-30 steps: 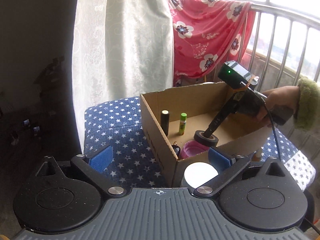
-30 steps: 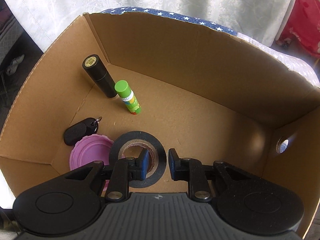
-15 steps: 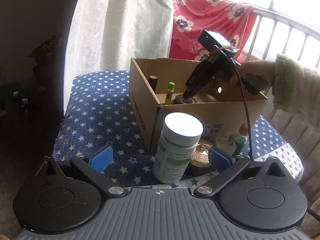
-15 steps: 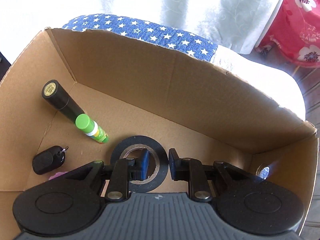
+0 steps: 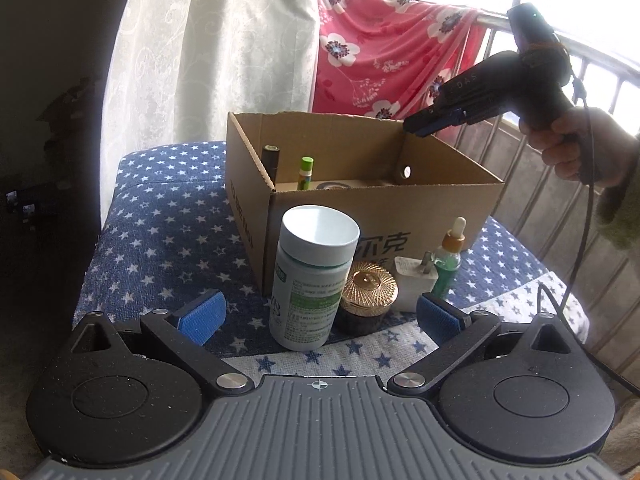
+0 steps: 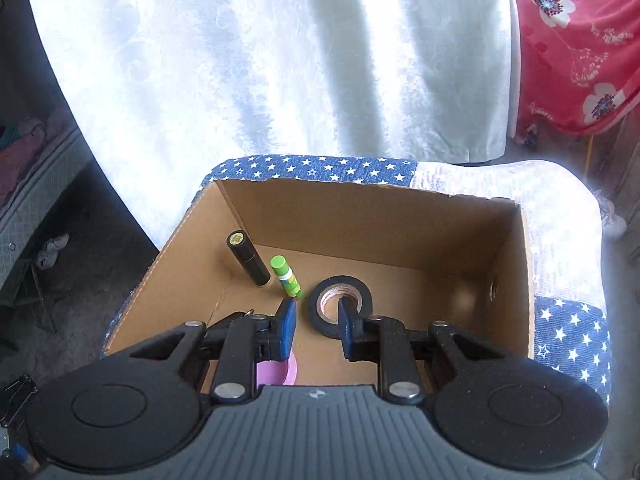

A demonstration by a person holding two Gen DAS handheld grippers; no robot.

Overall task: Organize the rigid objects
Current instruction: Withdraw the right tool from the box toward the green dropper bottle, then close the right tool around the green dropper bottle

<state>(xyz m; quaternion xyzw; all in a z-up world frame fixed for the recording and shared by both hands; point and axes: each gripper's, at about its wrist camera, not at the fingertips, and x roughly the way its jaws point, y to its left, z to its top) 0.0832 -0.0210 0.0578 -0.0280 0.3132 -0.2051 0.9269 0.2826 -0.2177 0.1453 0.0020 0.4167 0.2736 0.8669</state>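
Hiding pink lid (image 6: 286,372), perhaps jar, behind right gripper (image 6: 316,322)

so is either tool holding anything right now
No, nothing is held. The right tool hangs empty above the box; the left tool stands wide open around the white bottle, not touching it.

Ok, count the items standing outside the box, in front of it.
4: white-capped bottle nearest the left gripper, gold-lidded jar beside it, white plug, then green dropper bottle. The bottle may hide more.
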